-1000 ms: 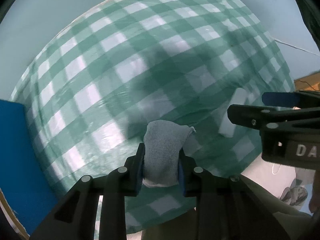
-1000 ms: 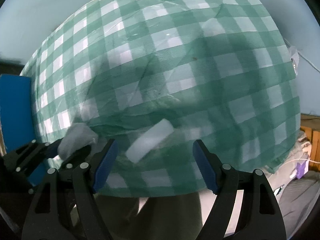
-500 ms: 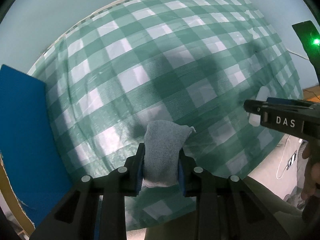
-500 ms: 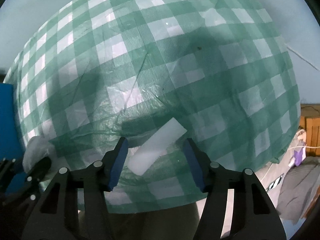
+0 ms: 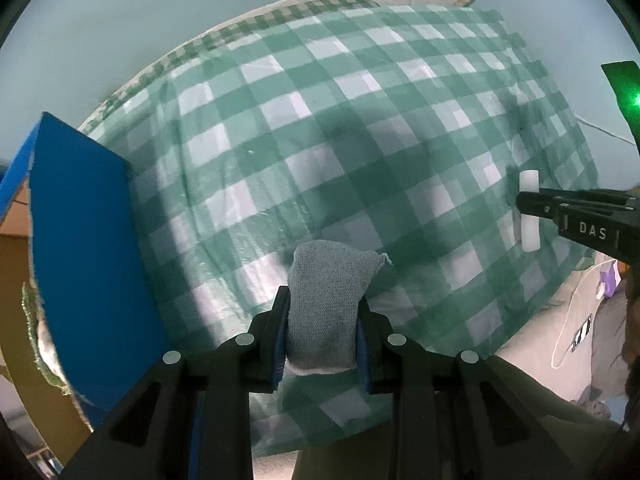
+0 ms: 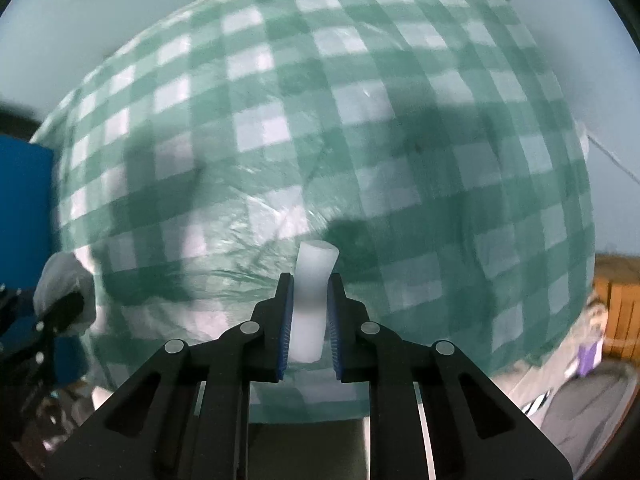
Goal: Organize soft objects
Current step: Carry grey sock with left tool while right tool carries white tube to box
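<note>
Two grippers point down over a tabletop (image 5: 360, 152) covered in a green-and-white checked cloth, and each has something clamped in it. The left gripper (image 5: 322, 334) is closed on a grey knitted pouch (image 5: 326, 304), which fills the gap between its blue pads and sticks out past the fingertips above the cloth. Off to this gripper's left stands a blue box (image 5: 92, 248), its flat wall just beside the edge of the cloth. The right gripper (image 6: 308, 320) has just been closing and now pinches a white foam stick (image 6: 310, 300) at its middle; the stick runs lengthwise between the pads, its far end poking out beyond the tips. In the left wrist view, that right gripper shows at the right edge with the white stick crossing its tip.
</note>
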Demonstrator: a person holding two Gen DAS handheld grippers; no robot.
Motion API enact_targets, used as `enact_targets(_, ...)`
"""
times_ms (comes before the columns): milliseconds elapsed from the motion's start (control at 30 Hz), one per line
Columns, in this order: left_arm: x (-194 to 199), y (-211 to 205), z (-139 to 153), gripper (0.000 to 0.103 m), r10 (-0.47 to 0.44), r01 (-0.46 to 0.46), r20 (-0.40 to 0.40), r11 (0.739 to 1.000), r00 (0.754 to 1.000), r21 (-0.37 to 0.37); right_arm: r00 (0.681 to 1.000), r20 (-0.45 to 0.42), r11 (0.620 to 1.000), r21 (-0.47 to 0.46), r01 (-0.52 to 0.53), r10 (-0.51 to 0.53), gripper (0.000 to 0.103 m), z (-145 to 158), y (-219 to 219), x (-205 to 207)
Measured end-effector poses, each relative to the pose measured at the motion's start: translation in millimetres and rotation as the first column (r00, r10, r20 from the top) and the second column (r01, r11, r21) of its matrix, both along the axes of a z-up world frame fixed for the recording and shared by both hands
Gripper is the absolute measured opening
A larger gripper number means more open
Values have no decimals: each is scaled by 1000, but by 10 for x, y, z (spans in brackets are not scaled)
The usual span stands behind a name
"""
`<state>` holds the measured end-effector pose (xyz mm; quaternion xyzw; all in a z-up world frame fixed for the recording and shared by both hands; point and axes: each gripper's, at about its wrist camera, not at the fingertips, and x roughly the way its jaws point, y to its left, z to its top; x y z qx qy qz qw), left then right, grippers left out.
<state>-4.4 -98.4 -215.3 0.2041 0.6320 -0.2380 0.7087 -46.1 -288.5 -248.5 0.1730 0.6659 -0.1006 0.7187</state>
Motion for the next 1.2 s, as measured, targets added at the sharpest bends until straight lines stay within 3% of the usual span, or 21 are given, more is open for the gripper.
enact_targets(167, 46, 85, 126, 28, 18, -18, 21, 1000, 1000, -5, 992, 39, 993, -5, -120, 120, 14, 206, 68, 126)
enact_targets(533, 158, 161, 395, 28, 66, -67, 79, 998, 995, 4, 954, 106, 960, -33, -279, 281, 14, 639, 119, 248)
enact_targets(933, 244, 418, 750, 28, 180, -181, 138, 983, 974, -6, 887, 176, 904, -48, -425, 427, 14, 1155, 370, 466)
enact_targets(1200, 264, 627, 945, 28, 270, -271, 168, 962, 948, -18, 815, 200, 838, -75, -541, 544, 14, 1391, 682, 637)
